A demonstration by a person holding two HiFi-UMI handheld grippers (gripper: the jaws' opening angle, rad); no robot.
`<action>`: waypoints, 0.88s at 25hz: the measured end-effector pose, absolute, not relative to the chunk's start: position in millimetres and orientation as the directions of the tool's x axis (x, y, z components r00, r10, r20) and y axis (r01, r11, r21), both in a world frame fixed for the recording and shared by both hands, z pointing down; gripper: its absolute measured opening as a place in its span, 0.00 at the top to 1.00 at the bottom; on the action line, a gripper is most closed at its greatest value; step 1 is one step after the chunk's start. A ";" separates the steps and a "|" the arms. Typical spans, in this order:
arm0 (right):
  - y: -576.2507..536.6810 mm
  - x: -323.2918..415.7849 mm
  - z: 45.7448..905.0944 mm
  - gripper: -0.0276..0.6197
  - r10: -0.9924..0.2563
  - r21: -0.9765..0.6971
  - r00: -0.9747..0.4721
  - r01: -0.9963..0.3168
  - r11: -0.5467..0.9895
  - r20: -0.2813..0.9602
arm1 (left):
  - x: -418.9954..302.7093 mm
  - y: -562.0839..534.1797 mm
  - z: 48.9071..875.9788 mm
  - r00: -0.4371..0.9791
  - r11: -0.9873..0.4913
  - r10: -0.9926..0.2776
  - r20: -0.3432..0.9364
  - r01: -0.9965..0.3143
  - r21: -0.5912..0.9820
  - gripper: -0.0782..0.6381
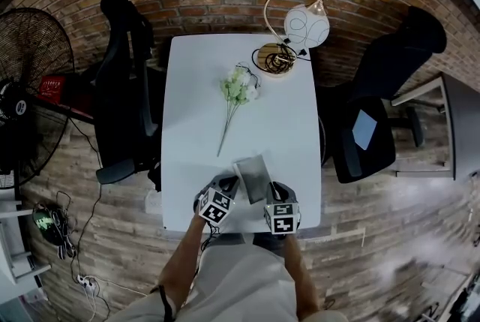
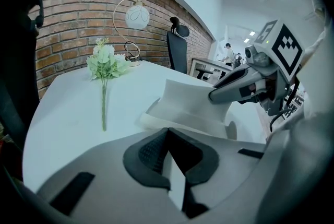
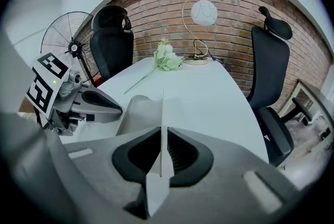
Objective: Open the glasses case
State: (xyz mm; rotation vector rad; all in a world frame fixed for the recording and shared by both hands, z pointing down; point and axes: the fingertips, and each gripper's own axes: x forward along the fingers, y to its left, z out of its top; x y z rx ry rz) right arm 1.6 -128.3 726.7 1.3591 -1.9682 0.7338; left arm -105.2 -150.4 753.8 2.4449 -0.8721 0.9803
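Note:
The grey glasses case (image 1: 253, 176) lies near the front edge of the white table (image 1: 289, 129), with one flap lifted. My left gripper (image 1: 234, 185) holds it from the left, shut on a thin edge of the case (image 2: 195, 103). My right gripper (image 1: 270, 191) holds it from the right, shut on the upright flap (image 3: 162, 113). In the left gripper view the jaws (image 2: 168, 137) pinch a thin sheet, and the right gripper (image 2: 241, 84) reaches onto the case's far side. The right gripper view shows its jaws (image 3: 162, 140) on the flap, with the left gripper (image 3: 86, 103) beside the case.
A sprig of white flowers (image 1: 236, 91) lies mid-table. A lamp with a globe shade (image 1: 300, 29) stands at the far end. Black office chairs (image 1: 124, 80) (image 1: 375, 110) flank the table, a fan (image 1: 30, 80) stands at the left, and a brick wall is behind.

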 end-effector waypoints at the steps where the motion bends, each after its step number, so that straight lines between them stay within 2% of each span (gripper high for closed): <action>1: -128.0 0.5 725.4 0.90 -0.596 -0.089 -0.273 -0.944 0.319 0.755 | -104.9 -150.7 752.7 0.570 -0.742 -0.411 0.711 -0.662 0.101 0.88; 11: -130.1 -7.6 708.5 0.89 -0.638 -0.068 -0.301 -0.930 0.362 0.709 | -103.4 -150.6 740.8 0.575 -0.735 -0.439 0.690 -0.672 0.092 0.88; 22: -133.9 -7.8 660.6 0.89 -0.739 -0.027 -0.305 -0.932 0.363 0.601 | -108.8 -162.2 683.5 0.582 -0.704 -0.557 0.592 -0.710 0.035 0.88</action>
